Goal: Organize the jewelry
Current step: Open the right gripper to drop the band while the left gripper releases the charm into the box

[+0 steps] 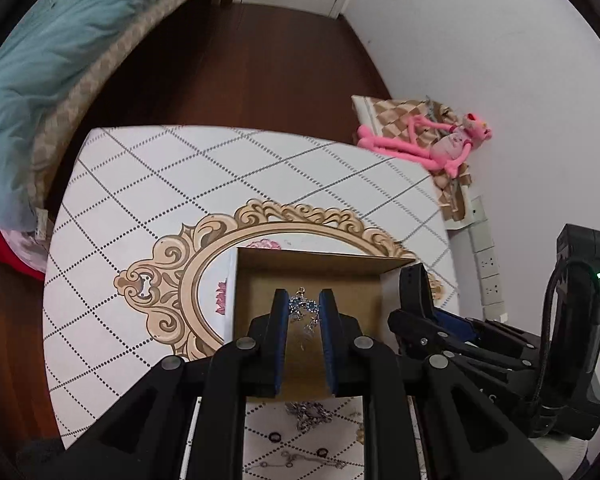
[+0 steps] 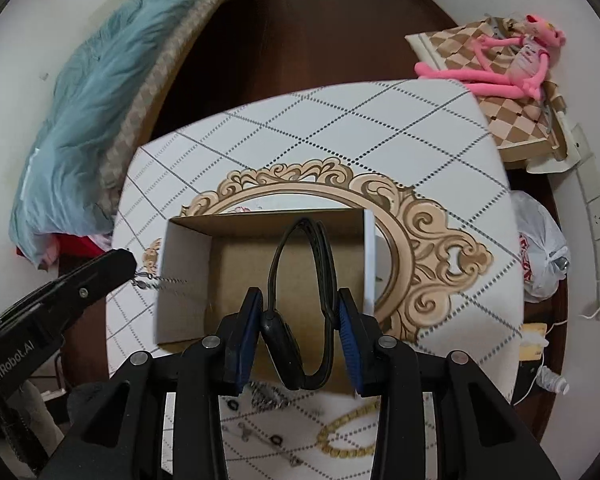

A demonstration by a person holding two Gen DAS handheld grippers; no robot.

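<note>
The left gripper (image 1: 304, 304) hangs over the open cardboard box (image 1: 256, 276), its fingers (image 1: 279, 312) drawn close and pinching a small blue-stoned jewelry piece (image 1: 302, 307) on a fine silver chain; the piece sits right between the fingertips and the chain dangles below them inside the box's outline. In the right wrist view the same gripper enters from the left of the box, with the chain (image 2: 156, 280) trailing from its tip across the box's left wall.

The right gripper (image 2: 300, 308) is also over the box (image 2: 188, 272). Its fingers (image 2: 249, 320) are partly spread and clamp a black watch (image 2: 278, 330) between them: the watch body presses against the left finger, and the strap loops forward past the fingertips over the box floor and back to the right finger.

On the worktop (image 2: 340, 120), just on the near side of the box, lie a gold beaded bracelet (image 2: 340, 436), a tangle of silver chain (image 2: 268, 398) and small dark rings (image 2: 276, 439).
</note>
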